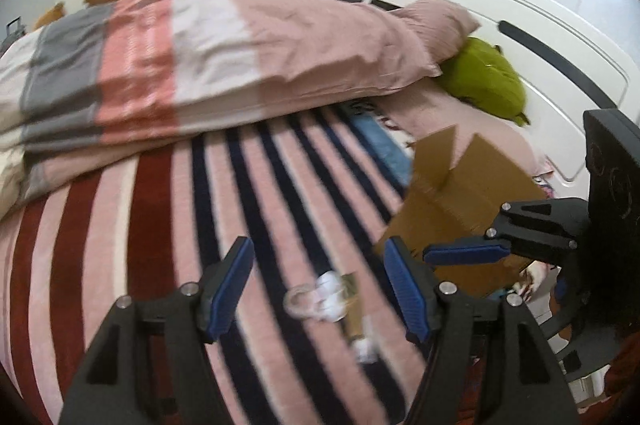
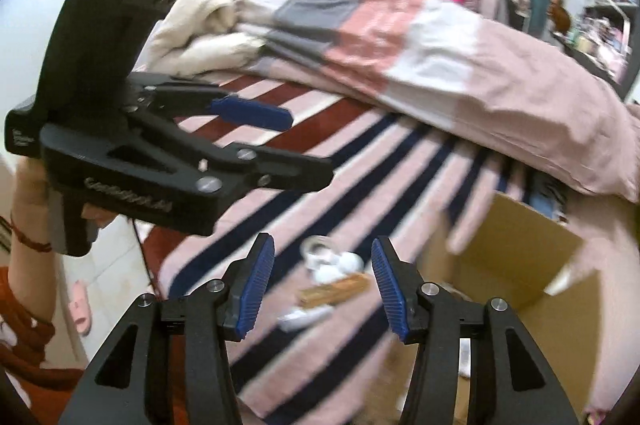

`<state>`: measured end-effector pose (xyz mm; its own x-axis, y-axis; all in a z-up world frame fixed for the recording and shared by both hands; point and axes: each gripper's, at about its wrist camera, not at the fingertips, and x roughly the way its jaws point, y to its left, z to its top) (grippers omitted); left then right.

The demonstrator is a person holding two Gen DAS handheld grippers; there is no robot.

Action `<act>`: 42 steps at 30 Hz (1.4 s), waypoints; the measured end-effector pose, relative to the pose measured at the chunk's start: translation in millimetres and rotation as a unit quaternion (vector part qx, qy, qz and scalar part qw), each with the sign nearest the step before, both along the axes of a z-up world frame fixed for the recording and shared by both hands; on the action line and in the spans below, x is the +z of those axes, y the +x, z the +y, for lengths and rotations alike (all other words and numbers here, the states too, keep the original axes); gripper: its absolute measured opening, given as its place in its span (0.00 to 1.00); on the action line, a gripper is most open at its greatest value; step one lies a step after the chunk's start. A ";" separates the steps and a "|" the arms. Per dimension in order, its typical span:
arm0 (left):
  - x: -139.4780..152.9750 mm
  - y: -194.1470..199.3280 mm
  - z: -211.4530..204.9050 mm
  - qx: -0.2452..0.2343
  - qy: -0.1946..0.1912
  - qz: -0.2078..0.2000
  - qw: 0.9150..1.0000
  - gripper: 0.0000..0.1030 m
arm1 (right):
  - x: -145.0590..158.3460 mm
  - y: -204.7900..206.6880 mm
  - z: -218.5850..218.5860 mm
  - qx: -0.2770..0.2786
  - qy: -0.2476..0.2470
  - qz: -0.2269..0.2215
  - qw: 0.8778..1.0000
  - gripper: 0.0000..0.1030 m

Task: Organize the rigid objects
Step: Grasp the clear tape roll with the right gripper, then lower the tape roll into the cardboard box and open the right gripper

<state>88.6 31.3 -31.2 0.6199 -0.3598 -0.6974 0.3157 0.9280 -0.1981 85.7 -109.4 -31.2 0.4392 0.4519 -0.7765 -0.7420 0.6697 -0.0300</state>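
A clear glass jar (image 1: pixel 301 302) lies on the striped blanket with white round things (image 1: pixel 331 291) and a brown wooden piece (image 1: pixel 354 317) beside it. My left gripper (image 1: pixel 320 289) is open and empty, its jaws either side of the pile, above it. In the right wrist view the jar (image 2: pixel 316 249), the white things (image 2: pixel 340 265) and the wooden piece (image 2: pixel 334 293) lie ahead of my right gripper (image 2: pixel 323 289), which is open and empty. An open cardboard box (image 2: pixel 516 265) stands to the right; it also shows in the left wrist view (image 1: pixel 456 201).
A folded pink, grey and white duvet (image 1: pixel 200 65) lies across the bed behind the striped blanket (image 1: pixel 160 225). A green plush (image 1: pixel 484 77) sits by the white headboard (image 1: pixel 520 25). The left gripper (image 2: pixel 256 145) shows from the side in the right view.
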 end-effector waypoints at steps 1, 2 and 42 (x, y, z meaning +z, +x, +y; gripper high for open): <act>-5.7 -2.2 6.9 0.005 0.000 0.002 1.000 0.62 | -7.5 0.8 8.4 0.006 -0.005 0.007 1.000 0.46; -13.4 -3.9 15.4 0.010 -0.001 0.006 1.000 0.63 | -18.4 2.4 18.3 0.011 -0.012 0.016 1.000 0.46; -21.2 -12.0 0.2 -0.055 -0.085 0.024 0.995 0.32 | -23.8 -4.9 57.9 0.057 -0.021 -0.043 0.997 0.35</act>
<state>76.7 31.6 -52.4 0.5377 -0.5386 -0.6486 0.3997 0.8403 -0.3664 80.8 -51.5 -55.0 0.4529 0.4712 -0.7569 -0.8070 0.5776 -0.1233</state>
